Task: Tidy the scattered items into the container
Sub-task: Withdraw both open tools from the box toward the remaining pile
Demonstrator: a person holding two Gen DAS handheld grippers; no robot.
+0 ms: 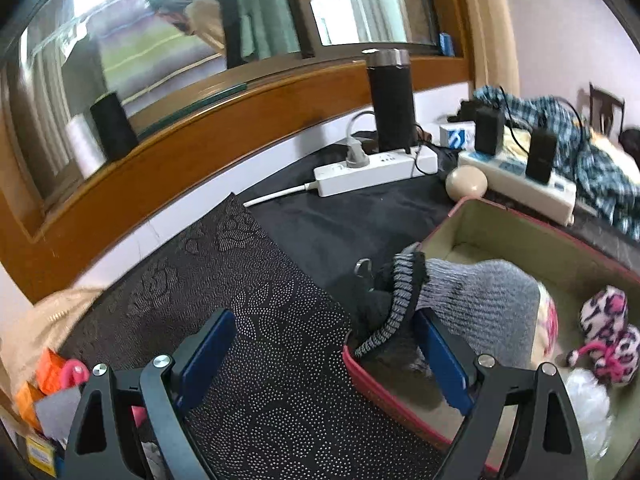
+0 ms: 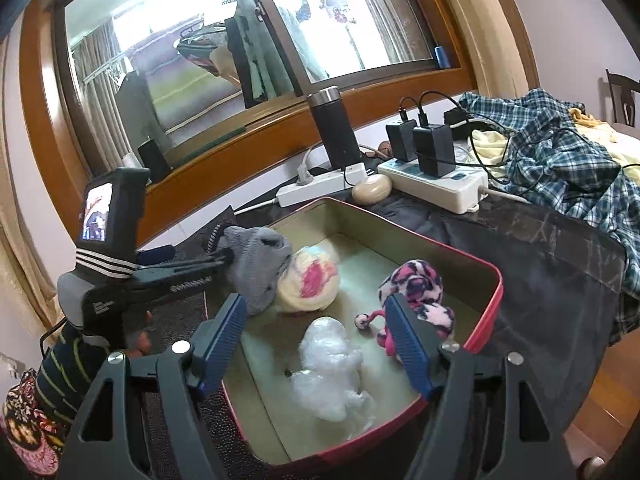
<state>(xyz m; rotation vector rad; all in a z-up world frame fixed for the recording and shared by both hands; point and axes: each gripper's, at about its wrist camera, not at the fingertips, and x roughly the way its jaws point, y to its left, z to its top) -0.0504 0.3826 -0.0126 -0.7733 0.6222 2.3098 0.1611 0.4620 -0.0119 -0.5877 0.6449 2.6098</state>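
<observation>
Two wrist views of a red-rimmed container [image 2: 486, 300] on a dark tabletop [image 1: 344, 224]. The left gripper [image 1: 324, 344] stands with its jaws wide apart and nothing between the pads: its left finger [image 1: 208, 344] is over the dotted mat [image 1: 240, 280], its right finger [image 1: 440, 356] inside the container's near-left corner. The right wrist view seems to put its tips against the grey sock [image 2: 256, 268]; whether they touch cannot be told.

The grey sock lies draped over the container's left wall, its body inside, resting against the cream-and-pink ball [image 2: 310, 280], and its striped cuff [image 1: 400, 300] hanging across the rim toward the mat. Its long axis runs across that wall, roughly from the mat toward the container's middle. From the left gripper the sock lies just ahead and to the right, so the left hand is the nearer one.

The right gripper [image 2: 316, 340] is also wide open and empty, over the container's near edge. Between and beyond its fingers, on the container floor, lie a crumpled clear plastic bag [image 2: 332, 376] and a pink leopard-print soft toy [image 2: 420, 292].

Judgement: the sock is mostly in; only the cuff overhangs. The scene fits either a sock just dropped or one about to be nudged fully inside.
</observation>
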